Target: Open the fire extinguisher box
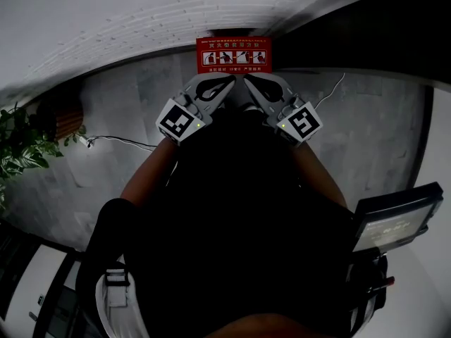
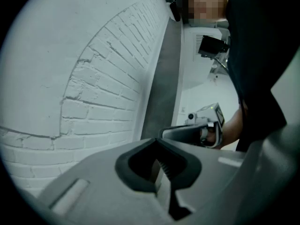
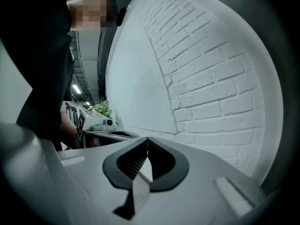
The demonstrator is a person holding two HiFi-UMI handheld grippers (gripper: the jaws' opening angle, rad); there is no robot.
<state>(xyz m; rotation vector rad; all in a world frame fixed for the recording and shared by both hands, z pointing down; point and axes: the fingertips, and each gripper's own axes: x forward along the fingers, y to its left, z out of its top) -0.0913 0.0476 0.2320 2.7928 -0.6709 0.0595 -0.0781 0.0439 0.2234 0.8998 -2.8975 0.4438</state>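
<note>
While the left gripper and right gripper hover clenched and empty, the red box stands against the wall just beyond; probably rigid metal, it wants catching at its near edge.

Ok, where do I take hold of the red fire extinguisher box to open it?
Likely the top's front edge, coming from your side: the red box stands against the brick wall, so its back is closed off, and only its flat labelled top shows. No handle is visible. The left gripper and right gripper are both shut by its near edge; open one first.
</note>
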